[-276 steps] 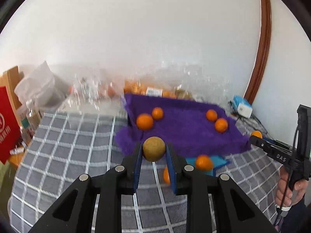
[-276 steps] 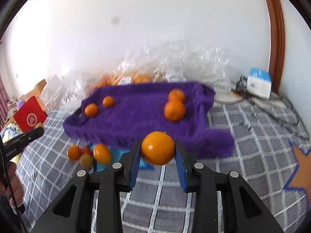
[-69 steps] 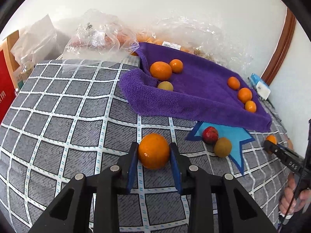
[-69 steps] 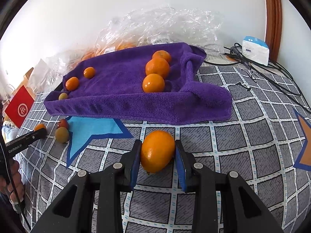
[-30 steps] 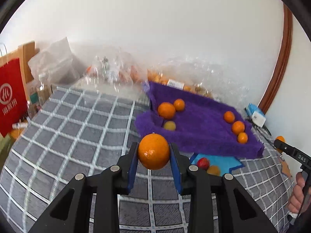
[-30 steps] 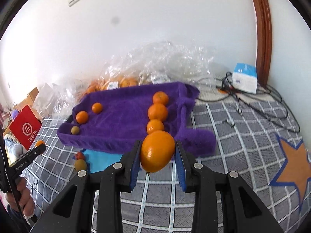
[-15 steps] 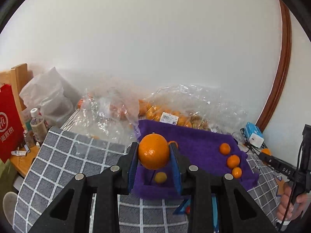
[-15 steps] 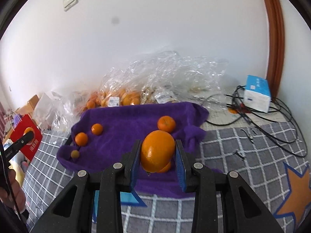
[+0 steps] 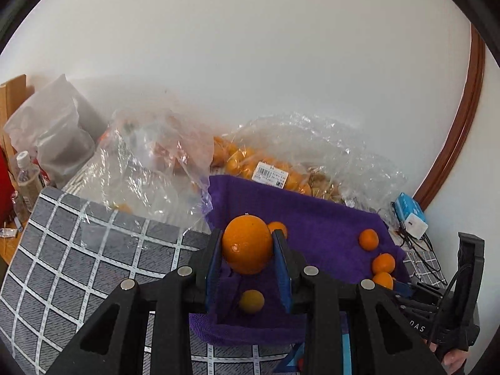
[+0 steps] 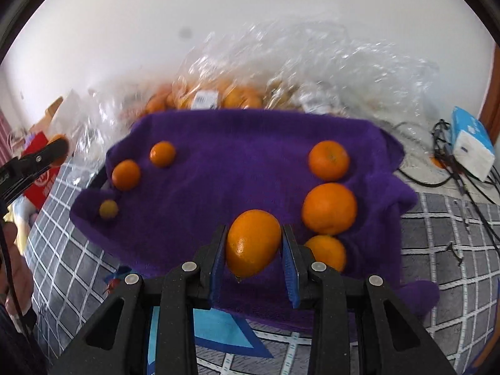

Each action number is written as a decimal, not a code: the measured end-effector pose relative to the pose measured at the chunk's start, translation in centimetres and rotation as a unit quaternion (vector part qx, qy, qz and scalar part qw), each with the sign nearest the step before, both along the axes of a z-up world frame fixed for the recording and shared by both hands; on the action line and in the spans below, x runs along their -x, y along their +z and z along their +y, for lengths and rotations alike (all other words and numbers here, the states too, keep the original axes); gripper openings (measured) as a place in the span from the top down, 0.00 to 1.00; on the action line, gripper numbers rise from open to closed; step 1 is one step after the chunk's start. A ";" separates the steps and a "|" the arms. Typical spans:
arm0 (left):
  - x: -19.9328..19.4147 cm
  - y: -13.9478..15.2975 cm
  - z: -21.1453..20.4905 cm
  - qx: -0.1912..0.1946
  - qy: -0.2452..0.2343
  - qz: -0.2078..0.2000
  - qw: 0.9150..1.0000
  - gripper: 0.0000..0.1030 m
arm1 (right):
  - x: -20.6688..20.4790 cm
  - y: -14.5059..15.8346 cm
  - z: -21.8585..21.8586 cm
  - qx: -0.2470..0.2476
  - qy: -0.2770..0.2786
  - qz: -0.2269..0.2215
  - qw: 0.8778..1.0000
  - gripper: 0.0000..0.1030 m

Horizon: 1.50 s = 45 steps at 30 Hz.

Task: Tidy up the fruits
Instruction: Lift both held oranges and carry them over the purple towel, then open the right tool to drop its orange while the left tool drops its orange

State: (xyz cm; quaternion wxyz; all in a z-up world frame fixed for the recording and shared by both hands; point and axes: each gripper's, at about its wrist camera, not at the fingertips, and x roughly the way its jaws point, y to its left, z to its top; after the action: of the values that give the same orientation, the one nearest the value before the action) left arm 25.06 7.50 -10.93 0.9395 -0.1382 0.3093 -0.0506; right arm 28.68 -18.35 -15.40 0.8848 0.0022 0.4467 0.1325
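Note:
My left gripper (image 9: 247,256) is shut on a round orange (image 9: 247,244) and holds it above the left end of the purple towel-lined tray (image 9: 315,218). A small yellow-brown fruit (image 9: 251,301) and small oranges (image 9: 368,239) lie in the tray. My right gripper (image 10: 253,254) is shut on an oval orange (image 10: 252,242) above the tray's (image 10: 237,162) near side. Three oranges (image 10: 329,208) sit in a row at its right end. Two small oranges (image 10: 126,175) and a yellow-brown fruit (image 10: 108,209) lie at its left end.
Clear plastic bags of fruit (image 9: 275,168) lie behind the tray against the white wall. A grey checked cloth (image 9: 78,250) covers the surface. A blue-and-white box (image 10: 472,142) and cables (image 10: 443,168) sit at the right. A blue star patch (image 10: 225,328) lies under the tray's front.
Both grippers have moved forward over the tray, each still holding its orange. The tray now fills more of the right wrist view.

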 end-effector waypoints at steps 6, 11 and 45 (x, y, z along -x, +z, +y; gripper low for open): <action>-0.9 -1.9 0.2 0.018 -0.016 0.033 0.999 0.71 | 0.0 -1.3 0.5 0.014 0.001 0.012 1.000 0.68; -1.3 -2.6 -0.6 0.012 -0.030 0.045 0.998 0.71 | 0.0 -1.5 0.1 0.006 -0.003 0.014 1.000 0.67; 0.2 -1.6 -6.9 -0.140 -0.046 0.076 0.986 0.66 | 3.1 2.7 -4.5 -0.011 -0.067 -0.064 0.996 0.49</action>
State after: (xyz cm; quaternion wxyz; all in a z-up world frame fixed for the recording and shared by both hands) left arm 24.86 0.63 -12.50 0.9199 0.0055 0.3900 -0.0397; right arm 25.62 -22.81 -12.67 0.9186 0.0333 0.3861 0.0777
